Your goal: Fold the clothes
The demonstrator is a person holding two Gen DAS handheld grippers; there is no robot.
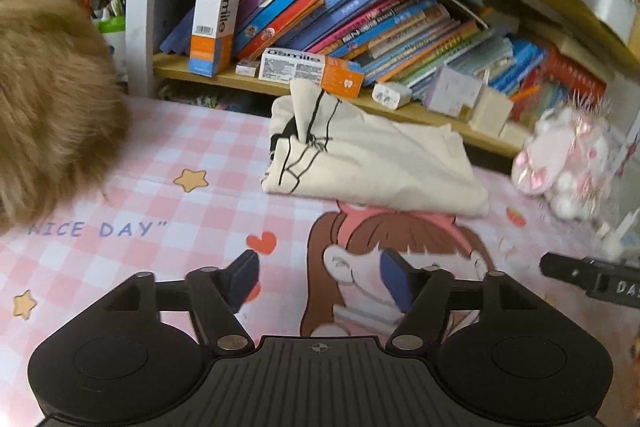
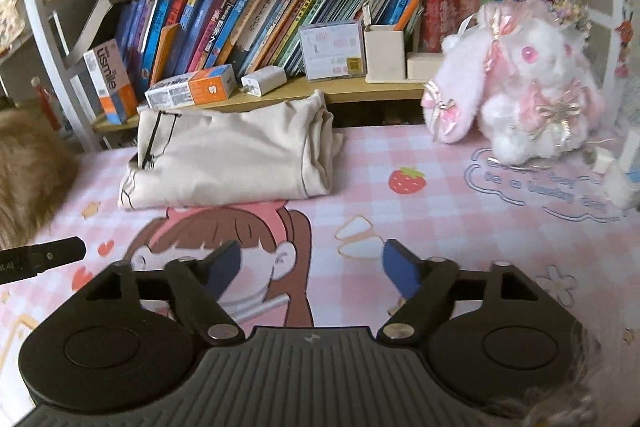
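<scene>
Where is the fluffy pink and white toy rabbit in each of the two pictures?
Left wrist view: the toy rabbit lies blurred at the far right edge, right of the folded cream garment.
Right wrist view: the rabbit sits upper right, right of the garment.
Shared landmark: the orange and white box lying on the shelf.

Pink checked worktop (image 2: 360, 163): folded cream garment (image 2: 228, 159) laid at back centre, plush rabbit (image 2: 532, 95) seated right, brown fur (image 2: 28, 167) left.

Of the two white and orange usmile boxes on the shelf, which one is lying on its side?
The white and orange usmile box lying flat, directly behind the folded cream garment. The other usmile box, further left, stands upright and leans against the books.
</scene>
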